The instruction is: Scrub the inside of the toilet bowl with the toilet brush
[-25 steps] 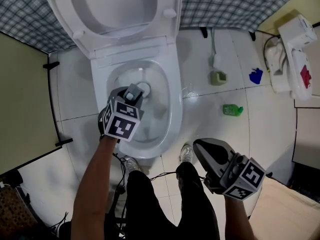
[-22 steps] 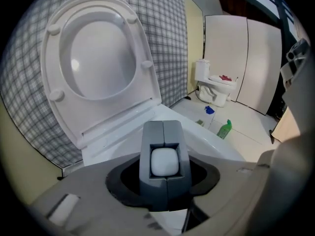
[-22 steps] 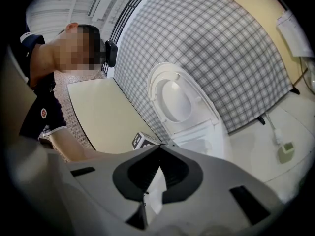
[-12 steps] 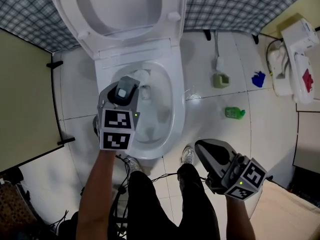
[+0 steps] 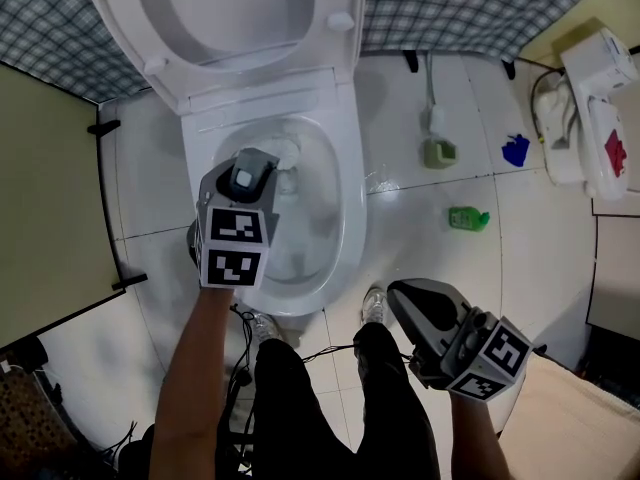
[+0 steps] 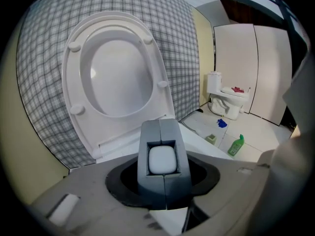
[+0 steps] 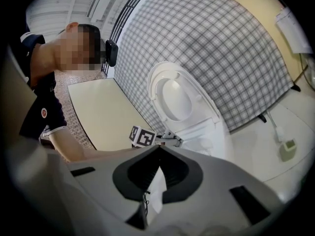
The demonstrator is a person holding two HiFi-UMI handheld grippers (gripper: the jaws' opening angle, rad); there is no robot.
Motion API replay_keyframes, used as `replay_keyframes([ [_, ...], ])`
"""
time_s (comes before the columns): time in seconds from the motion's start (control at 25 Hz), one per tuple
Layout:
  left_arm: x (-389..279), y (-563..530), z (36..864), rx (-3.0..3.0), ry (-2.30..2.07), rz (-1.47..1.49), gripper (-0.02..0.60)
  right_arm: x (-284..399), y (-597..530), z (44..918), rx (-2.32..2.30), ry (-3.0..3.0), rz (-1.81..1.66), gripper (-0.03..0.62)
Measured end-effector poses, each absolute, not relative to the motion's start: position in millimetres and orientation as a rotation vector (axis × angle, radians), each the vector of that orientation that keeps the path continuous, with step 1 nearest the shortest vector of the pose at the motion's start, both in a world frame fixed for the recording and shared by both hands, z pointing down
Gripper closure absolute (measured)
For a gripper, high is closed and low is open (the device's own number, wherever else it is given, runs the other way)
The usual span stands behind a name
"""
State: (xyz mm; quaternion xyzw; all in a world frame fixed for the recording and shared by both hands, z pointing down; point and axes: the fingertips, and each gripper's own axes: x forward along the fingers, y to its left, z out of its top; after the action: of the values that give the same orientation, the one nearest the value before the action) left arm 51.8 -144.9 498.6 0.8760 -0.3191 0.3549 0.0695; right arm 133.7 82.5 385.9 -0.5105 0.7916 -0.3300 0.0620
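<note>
The white toilet bowl (image 5: 345, 218) stands with its seat and lid (image 5: 230, 8) raised against the checked wall. My left gripper (image 5: 247, 171) hovers over the bowl's left half, shut on the grey handle of the toilet brush (image 6: 162, 159), whose white end cap shows between the jaws. The brush's pale head (image 5: 285, 154) rests low at the back of the bowl. My right gripper (image 5: 400, 293) hangs near the person's shoe, well outside the bowl, with its jaws meeting at the tip and nothing in them (image 7: 158, 149).
A green bottle (image 5: 465, 218), a small green holder (image 5: 437, 154) and a blue object (image 5: 514, 150) lie on the tiled floor right of the toilet. A white fixture (image 5: 590, 108) stands far right. A beige partition (image 5: 50, 198) closes the left. Cables trail by the person's feet (image 5: 373, 306).
My left gripper has risen and rolled, shifting toward the back of the bowl, and the brush head went with it from mid-bowl to the rear. The right gripper stayed put.
</note>
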Motion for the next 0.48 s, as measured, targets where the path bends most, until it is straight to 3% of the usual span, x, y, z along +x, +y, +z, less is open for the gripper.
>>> replay_keyframes([
  [0.48, 34, -134, 531, 2.529, -0.96, 1.139, 0.397, 135, 91, 388, -1.552, 2.393, -1.006, 0.594],
])
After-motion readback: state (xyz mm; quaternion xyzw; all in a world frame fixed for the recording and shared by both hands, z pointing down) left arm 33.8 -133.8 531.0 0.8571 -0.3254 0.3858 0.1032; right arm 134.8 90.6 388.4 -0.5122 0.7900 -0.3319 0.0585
